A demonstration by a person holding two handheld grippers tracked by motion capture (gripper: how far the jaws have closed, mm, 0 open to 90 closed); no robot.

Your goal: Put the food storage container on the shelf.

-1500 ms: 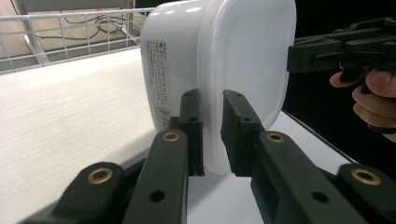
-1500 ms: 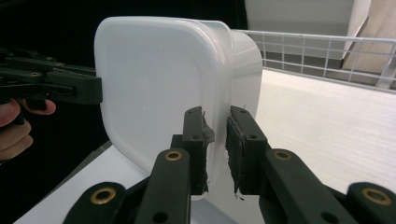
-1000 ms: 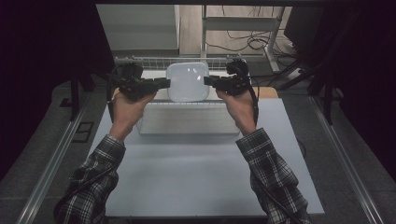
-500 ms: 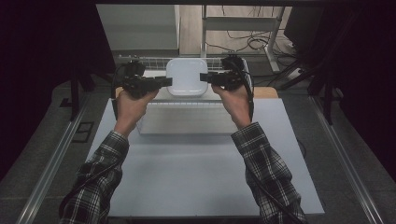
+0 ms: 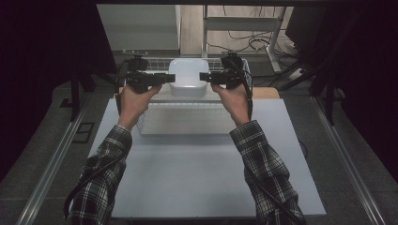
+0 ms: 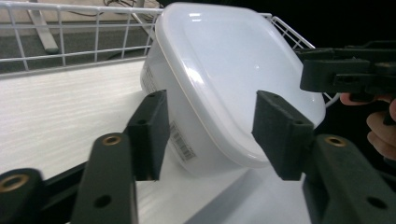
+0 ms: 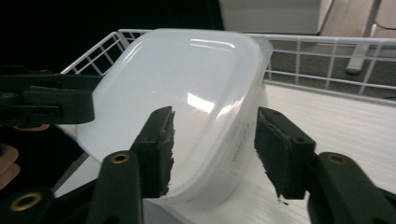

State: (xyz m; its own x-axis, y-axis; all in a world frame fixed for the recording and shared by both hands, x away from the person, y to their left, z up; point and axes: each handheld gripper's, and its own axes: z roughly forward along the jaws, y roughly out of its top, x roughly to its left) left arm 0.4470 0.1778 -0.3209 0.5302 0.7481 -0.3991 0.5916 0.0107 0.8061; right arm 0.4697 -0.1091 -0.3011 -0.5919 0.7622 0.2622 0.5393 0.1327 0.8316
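A white lidded plastic container (image 5: pixel 188 77) sits tilted at the far end of a white wire basket (image 5: pixel 187 125). My left gripper (image 5: pixel 169 78) is at its left side and my right gripper (image 5: pixel 205 76) at its right. In the left gripper view the container (image 6: pixel 224 70) lies beyond my left gripper (image 6: pixel 210 126), its edge in the gap with no pad pressing on it. The right gripper view shows the same: the container's (image 7: pixel 187 79) rim sits loose within my right gripper (image 7: pixel 212 144). Both pairs of jaws have just been opening.
The wire basket's rim (image 6: pixel 60 28) (image 7: pixel 327 46) runs behind the container. A pale table top (image 5: pixel 187 178) reaches from the basket to the near edge. A wooden board (image 5: pixel 267 93) lies by the basket's right end. Dark frame posts stand at both sides.
Both hands carried the container a little farther away across the table. Both pairs of jaws then opened and let go of its rim.
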